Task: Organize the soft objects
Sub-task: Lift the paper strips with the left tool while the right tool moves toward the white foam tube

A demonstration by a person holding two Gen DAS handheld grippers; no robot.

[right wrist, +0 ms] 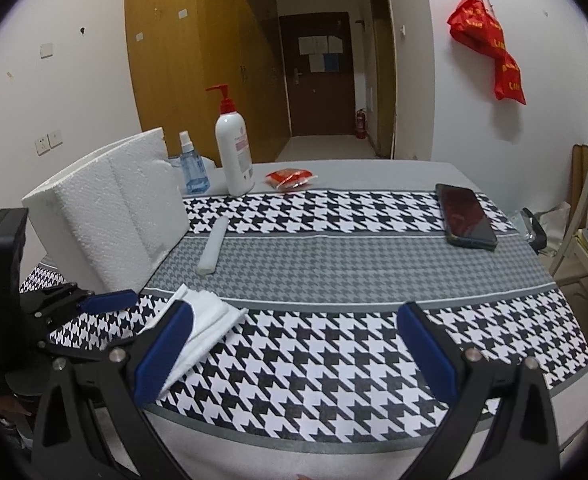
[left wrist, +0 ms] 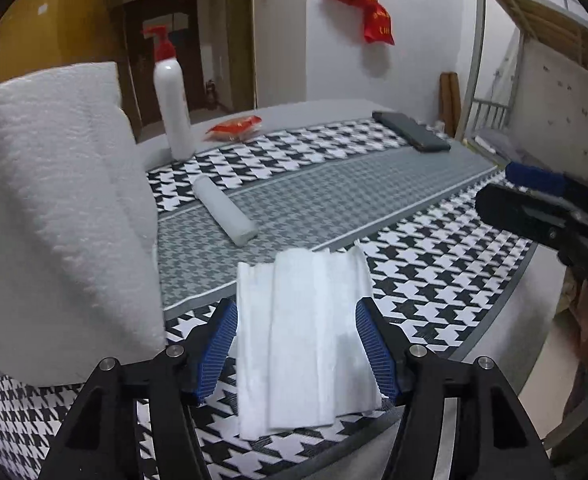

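Left wrist view: left gripper (left wrist: 297, 346) is held low, fingers spread around flat folded white tissue (left wrist: 304, 340); right gripper (right wrist: 294, 354) is seen open at 3 o'clock.

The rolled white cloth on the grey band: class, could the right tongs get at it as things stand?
Probably yes. The right tongs stand open and empty, and the rolled white cloth lies ahead to their left with bare mat between. The foam block stands beside it but does not cover it.

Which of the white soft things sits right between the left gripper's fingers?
The flat folded tissue. The rolled towel lies farther back, and the foam block stands beside the left gripper.
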